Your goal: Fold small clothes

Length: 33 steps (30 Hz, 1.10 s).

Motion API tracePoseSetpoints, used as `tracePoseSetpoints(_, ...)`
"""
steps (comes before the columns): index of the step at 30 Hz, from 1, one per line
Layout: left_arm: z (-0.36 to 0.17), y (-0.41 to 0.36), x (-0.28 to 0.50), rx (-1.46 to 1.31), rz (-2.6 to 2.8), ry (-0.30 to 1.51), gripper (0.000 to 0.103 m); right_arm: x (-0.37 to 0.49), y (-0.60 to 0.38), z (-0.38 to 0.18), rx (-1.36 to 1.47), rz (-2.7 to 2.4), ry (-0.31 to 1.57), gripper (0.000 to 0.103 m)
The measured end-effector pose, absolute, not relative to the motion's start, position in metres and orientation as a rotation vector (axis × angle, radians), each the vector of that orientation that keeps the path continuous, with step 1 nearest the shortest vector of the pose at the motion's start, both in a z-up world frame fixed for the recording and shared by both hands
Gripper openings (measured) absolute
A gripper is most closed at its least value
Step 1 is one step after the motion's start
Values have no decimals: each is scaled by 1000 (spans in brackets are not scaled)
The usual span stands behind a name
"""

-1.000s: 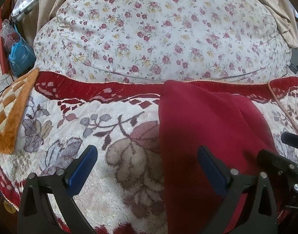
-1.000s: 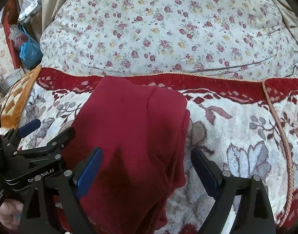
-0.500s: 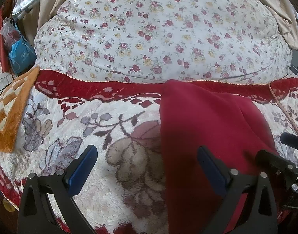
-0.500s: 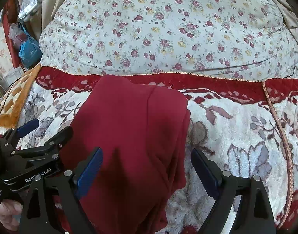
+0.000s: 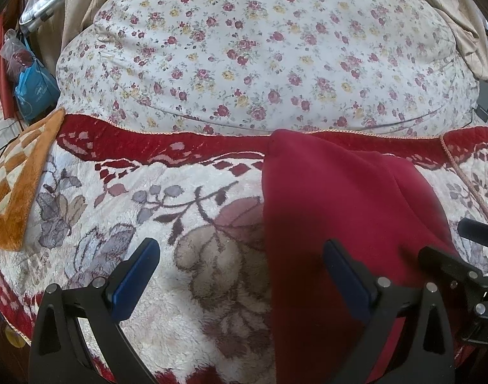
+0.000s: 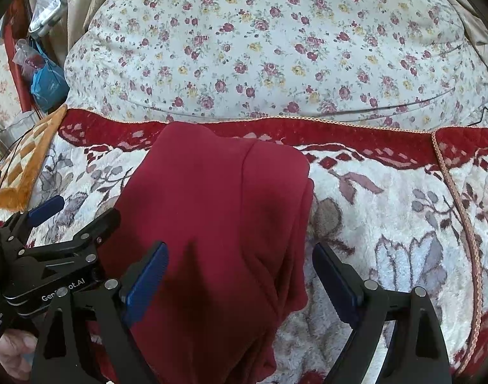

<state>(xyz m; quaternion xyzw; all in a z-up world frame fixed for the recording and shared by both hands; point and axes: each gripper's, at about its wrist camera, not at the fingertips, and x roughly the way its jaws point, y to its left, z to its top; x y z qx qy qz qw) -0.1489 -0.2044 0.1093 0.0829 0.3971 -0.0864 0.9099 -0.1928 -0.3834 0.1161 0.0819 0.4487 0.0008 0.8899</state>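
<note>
A dark red garment [image 5: 340,211] lies folded into a long strip on a plush floral blanket [image 5: 167,211]; it also shows in the right wrist view [image 6: 218,211]. My left gripper [image 5: 240,272] is open and empty, hovering over the garment's left edge with its right finger above the cloth. My right gripper [image 6: 240,275] is open and empty over the garment's near right part. The left gripper's body [image 6: 52,256] shows in the right wrist view at the left. The garment's near end is hidden below both frames.
A large floral duvet bundle [image 5: 260,51] rises behind the blanket's red border [image 5: 148,144]. An orange checked mat [image 5: 17,188] lies at the left. Bags and clutter [image 5: 29,76] stand at the far left. Beige fabric [image 5: 461,25] hangs at the back right.
Almost nothing has moved. Both grippers stay open over the garment, with only a slight drift of the views.
</note>
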Motion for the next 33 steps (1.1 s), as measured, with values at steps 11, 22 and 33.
tracePoseSetpoints(11,110,-205,-149,172,-179,820,101,-193,-381,115,173,1,930,94)
tracePoseSetpoints(22,109,-204,-150,173,-181,820,101,-193,-378,116,179,-4,928,94)
tracePoseSetpoints(33,109,-204,-150,176,-180,818,101,-193,-377,115,186,-10,932,94)
